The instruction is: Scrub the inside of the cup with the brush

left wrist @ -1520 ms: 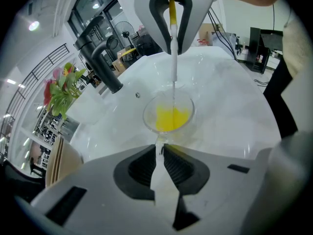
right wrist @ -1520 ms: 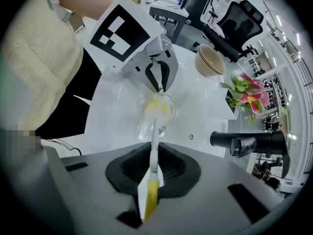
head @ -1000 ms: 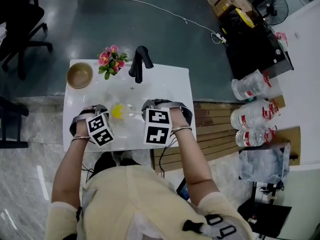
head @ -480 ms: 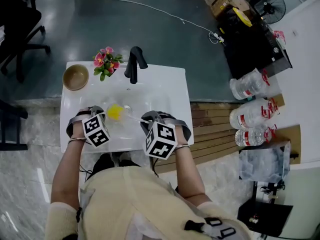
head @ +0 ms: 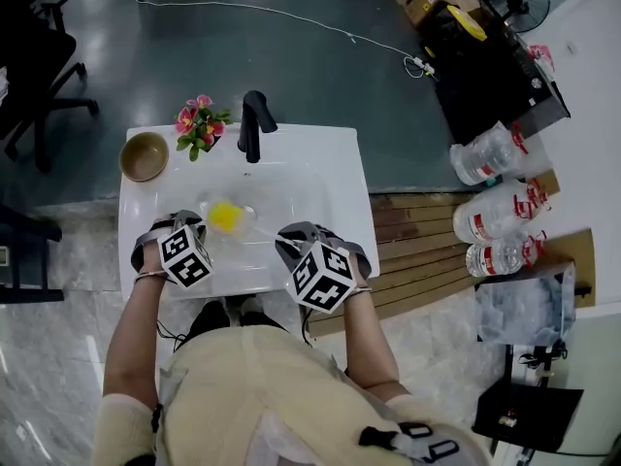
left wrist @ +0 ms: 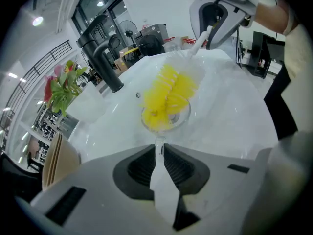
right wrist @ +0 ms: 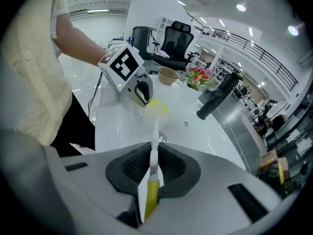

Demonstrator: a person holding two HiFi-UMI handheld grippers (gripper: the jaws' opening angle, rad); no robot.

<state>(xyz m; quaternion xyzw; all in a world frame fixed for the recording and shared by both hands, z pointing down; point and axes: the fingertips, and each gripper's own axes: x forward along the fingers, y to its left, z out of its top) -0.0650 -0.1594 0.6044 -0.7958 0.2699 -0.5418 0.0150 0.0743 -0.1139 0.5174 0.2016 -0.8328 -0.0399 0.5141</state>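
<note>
Over a white sink (head: 310, 173), a person works two hand-held grippers just in front of the black faucet (head: 254, 122), on the side nearer the person's body. We see the left gripper (left wrist: 159, 153) with its jaws closed on the narrow clear lower end of the cup (left wrist: 166, 114), a see-through glass held over the basin in front of the faucet and a little to its left in the head view. The right gripper (right wrist: 152, 163) is clamped on the brush (right wrist: 154, 141), whose white handle passes between the pads and ends in a yellow grip behind them. The brush's yellow bristle head (left wrist: 168, 89) sits inside the cup and fills most of its mouth (the glass walls are so clear that we make out the rim mainly by its glint). From the head view, the left gripper (head: 199, 226) comes at the cup from the faucet's left and the right gripper (head: 289, 243) from the faucet's right, both angled down, with the brush handle bridging the gap between them. Beside the faucet on its left stands a small bunch of pink flowers (head: 197, 124), and further left of it a wooden bowl (head: 144, 155) rests on the sink's corner. Well to the faucet's right, off the sink, clear water bottles (head: 490, 202) lie on the floor.
</note>
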